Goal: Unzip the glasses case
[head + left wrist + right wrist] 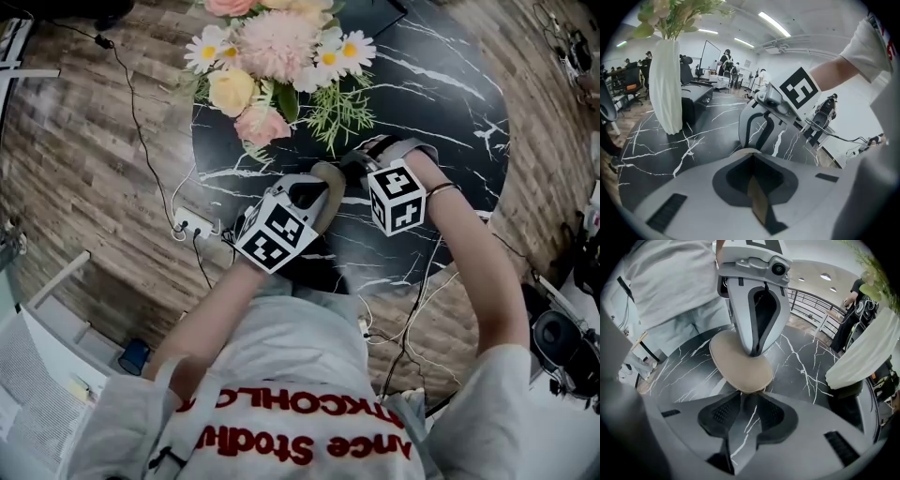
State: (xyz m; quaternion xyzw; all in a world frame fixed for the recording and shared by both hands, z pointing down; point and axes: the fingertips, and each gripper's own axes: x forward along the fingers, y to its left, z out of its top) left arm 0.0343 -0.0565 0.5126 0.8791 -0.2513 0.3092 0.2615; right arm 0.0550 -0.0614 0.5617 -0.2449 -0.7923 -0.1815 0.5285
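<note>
A tan oval glasses case [736,366] lies on the black marble table [441,103], near its front edge. My left gripper [757,350] comes down on the case from above and is shut on it; in the left gripper view a tan strip of the case [757,204] shows between its jaws. My right gripper [749,401] points steeply down at the case's near end. Its jaws stand apart, the table shows through the gap, and the case's tip sits just at the fingertips. No zipper pull is visible. In the head view both grippers meet over the case [334,178].
A white vase [665,89] with a bouquet of flowers [281,56] stands at the back of the table. A power strip [192,223] and cables lie on the wooden floor at the left. People and desks fill the room behind.
</note>
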